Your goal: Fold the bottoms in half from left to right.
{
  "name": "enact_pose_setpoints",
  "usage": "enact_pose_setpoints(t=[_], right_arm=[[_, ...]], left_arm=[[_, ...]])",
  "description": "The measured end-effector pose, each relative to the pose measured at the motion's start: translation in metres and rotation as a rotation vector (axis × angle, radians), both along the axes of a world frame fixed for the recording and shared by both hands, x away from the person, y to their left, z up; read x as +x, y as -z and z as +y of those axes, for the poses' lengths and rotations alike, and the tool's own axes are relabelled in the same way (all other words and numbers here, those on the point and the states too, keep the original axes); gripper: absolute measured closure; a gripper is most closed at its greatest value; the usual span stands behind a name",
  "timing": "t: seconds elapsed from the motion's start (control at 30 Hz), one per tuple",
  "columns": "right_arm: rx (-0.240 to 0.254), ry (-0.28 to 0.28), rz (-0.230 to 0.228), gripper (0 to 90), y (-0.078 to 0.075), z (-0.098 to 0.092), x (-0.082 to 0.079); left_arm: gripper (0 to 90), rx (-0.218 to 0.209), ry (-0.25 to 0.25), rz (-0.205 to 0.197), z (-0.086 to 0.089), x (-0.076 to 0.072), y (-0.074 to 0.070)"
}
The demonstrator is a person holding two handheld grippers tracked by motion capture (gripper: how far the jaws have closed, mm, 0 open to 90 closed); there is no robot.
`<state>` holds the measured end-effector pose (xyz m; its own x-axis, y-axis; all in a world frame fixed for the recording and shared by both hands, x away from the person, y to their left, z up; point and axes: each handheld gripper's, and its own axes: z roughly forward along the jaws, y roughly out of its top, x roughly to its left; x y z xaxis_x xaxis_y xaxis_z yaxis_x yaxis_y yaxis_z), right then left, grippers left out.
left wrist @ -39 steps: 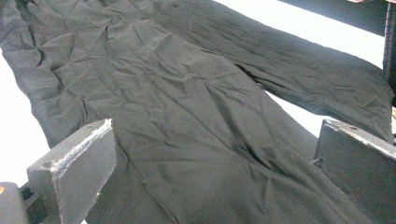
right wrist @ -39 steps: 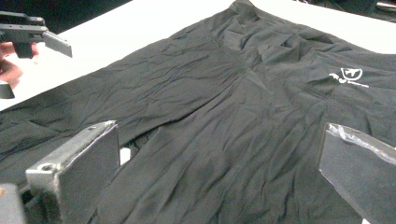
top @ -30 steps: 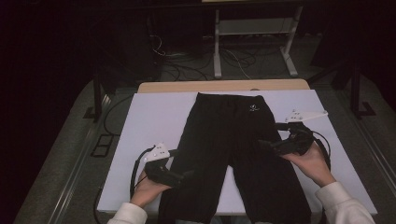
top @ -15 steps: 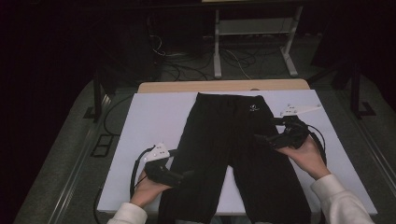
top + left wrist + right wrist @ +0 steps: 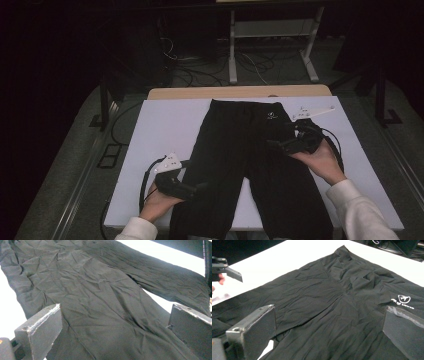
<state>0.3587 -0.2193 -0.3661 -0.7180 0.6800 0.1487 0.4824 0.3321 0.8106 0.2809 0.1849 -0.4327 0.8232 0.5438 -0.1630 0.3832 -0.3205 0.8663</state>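
At the left of the high view, the left tool [image 5: 200, 187] hovers with its jaws spread wide and empty at the outer edge of the near leg of the black trousers [image 5: 250, 165], which lie flat and face up on the white table [image 5: 160, 125], waistband away from the person and both legs running toward the near edge. In the left gripper view the cloth between the jaws is creased but in one layer, and the pale table shows just beyond the hem side (a handy mark for where the edge is). To do this grasp well, I would judge that the left tool should come down onto the side seam itself, one jaw slid under the edge and one on top, so that it pinches fabric and not merely presses it. Moving to the middle, the crotch and the gap between the legs look smooth enough to fold over. At the right, the right tool [image 5: 280, 145] is likewise open and holding nothing, poised above the hip near the small white logo [image 5: 403, 300]. It should likely take the waistband corner or the outer seam there, level with the left tool's grip, so the garment lifts evenly without twisting.
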Motion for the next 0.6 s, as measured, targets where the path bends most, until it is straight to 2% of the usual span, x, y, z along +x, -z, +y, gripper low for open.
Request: enact_pose_setpoints(t=[0.6], right_arm=[[-0.014,-0.005,-0.009,0.0,-0.009,0.021,0.026]], left_arm=[[0.0,-0.005,-0.001,-0.001,0.001,0.001,0.0]])
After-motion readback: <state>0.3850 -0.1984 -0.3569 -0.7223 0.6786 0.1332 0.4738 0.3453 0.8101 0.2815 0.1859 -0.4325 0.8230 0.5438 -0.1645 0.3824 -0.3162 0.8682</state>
